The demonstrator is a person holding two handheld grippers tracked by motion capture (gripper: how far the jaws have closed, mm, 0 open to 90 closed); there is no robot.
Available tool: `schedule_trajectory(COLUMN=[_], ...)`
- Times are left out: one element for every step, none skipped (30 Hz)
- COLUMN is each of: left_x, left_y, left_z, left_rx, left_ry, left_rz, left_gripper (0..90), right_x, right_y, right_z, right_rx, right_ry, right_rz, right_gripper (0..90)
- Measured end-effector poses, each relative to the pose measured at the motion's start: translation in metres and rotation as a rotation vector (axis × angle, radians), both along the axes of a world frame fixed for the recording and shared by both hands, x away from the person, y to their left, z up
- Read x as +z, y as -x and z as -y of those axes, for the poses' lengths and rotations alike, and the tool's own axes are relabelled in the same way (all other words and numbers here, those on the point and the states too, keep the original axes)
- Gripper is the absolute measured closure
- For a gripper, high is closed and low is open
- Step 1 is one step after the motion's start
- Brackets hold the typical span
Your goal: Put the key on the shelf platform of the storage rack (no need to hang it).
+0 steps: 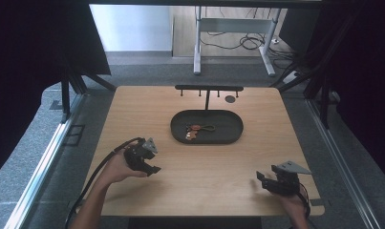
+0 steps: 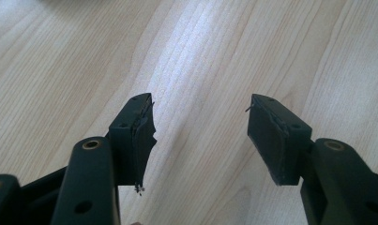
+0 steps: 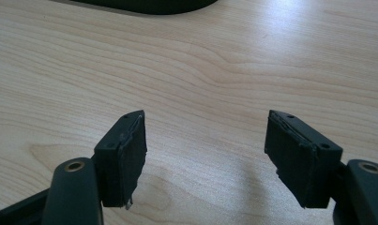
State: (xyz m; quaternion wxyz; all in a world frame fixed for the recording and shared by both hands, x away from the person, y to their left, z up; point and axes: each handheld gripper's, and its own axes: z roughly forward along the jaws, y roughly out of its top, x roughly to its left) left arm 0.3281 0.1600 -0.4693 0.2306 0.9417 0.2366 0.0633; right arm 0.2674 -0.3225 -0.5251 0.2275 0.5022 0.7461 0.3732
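Both the left gripper (image 1: 152, 168) and right gripper (image 1: 260, 179) hang empty, jaws apart; a hasty reach could snag the keyring (image 1: 198, 129) (tangled loops) inside its oval tray (image 1: 178, 130).

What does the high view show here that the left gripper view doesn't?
High view: a dark oval tray holding small keychain-like items, a black T-shaped hook stand behind it, both hands and both claws, left and right. Left gripper view: the left claw's worn pads up close, jaws apart, nothing between. Shared: the light wooden table.
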Motion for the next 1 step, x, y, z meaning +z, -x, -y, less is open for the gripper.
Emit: schedule_trajectory(left_x=[-0.0008], left_y=[0.0010], left_z=[-0.0005], left_rx=[0.006], left_ry=[0.003], left_rz=[0.000], left_gripper=[41.2], right_x=[0.0000], right_y=[0.0001], right_z=[0.0002], right_rx=[-0.001], right_ry=[0.000], right_rz=[0.000], right_gripper=[29.9])
